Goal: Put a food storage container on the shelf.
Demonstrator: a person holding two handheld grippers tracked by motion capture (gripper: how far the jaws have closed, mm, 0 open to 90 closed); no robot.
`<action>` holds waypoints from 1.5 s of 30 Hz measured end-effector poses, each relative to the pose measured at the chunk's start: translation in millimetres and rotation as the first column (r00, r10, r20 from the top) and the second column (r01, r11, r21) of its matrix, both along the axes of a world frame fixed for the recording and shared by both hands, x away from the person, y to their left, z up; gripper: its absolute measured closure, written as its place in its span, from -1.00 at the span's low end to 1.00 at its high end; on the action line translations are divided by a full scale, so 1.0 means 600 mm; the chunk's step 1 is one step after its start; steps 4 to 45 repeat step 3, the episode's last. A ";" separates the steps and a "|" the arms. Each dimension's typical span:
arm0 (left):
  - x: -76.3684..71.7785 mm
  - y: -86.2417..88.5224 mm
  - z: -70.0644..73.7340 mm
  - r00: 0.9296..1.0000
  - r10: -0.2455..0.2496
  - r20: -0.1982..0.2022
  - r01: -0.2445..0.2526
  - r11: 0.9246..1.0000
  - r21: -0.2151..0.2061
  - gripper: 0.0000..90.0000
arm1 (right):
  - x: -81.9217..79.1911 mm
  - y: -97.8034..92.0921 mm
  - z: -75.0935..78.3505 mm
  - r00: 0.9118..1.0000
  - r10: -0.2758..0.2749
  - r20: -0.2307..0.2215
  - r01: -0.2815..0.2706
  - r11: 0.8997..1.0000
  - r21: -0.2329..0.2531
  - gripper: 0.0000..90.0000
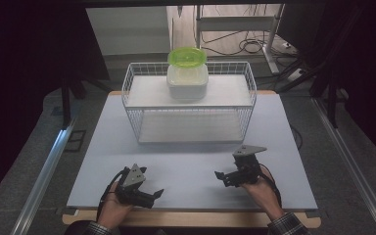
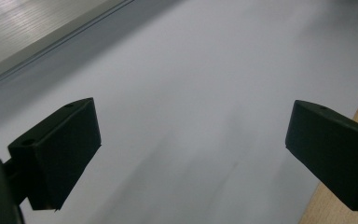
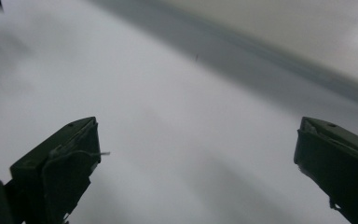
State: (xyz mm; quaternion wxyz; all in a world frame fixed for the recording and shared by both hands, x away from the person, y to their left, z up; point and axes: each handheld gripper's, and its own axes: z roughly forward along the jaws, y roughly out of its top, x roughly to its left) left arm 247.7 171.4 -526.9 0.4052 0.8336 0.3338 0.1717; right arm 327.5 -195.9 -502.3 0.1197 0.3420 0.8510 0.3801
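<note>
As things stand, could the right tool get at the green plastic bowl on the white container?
Probably yes: the right tool is open, holding nothing, and the green plastic bowl sits exposed atop the white lidded container on the wire rack, bare tabletop between.

right gripper [image 3: 198, 168] jaws spread wide, nothing btwn them. pale table surface [image 3: 158, 116] lies just ahead, w/ a dark blurred band [image 3: 242, 56] farther out beyond it.
</note>
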 end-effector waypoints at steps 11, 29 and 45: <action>0.001 -0.001 0.000 1.000 0.001 -0.001 -0.001 1.000 -0.002 -0.94 | -0.001 0.006 -0.011 1.000 0.010 0.005 -0.010 0.999 -0.043 -1.00; 0.001 -0.001 0.000 1.000 0.001 -0.001 -0.001 1.000 -0.002 -0.94 | -0.001 0.006 -0.011 1.000 0.010 0.005 -0.010 0.999 -0.043 -1.00; 0.001 -0.001 0.000 1.000 0.001 -0.001 -0.001 1.000 -0.002 -0.94 | -0.001 0.006 -0.011 1.000 0.010 0.005 -0.010 0.999 -0.043 -1.00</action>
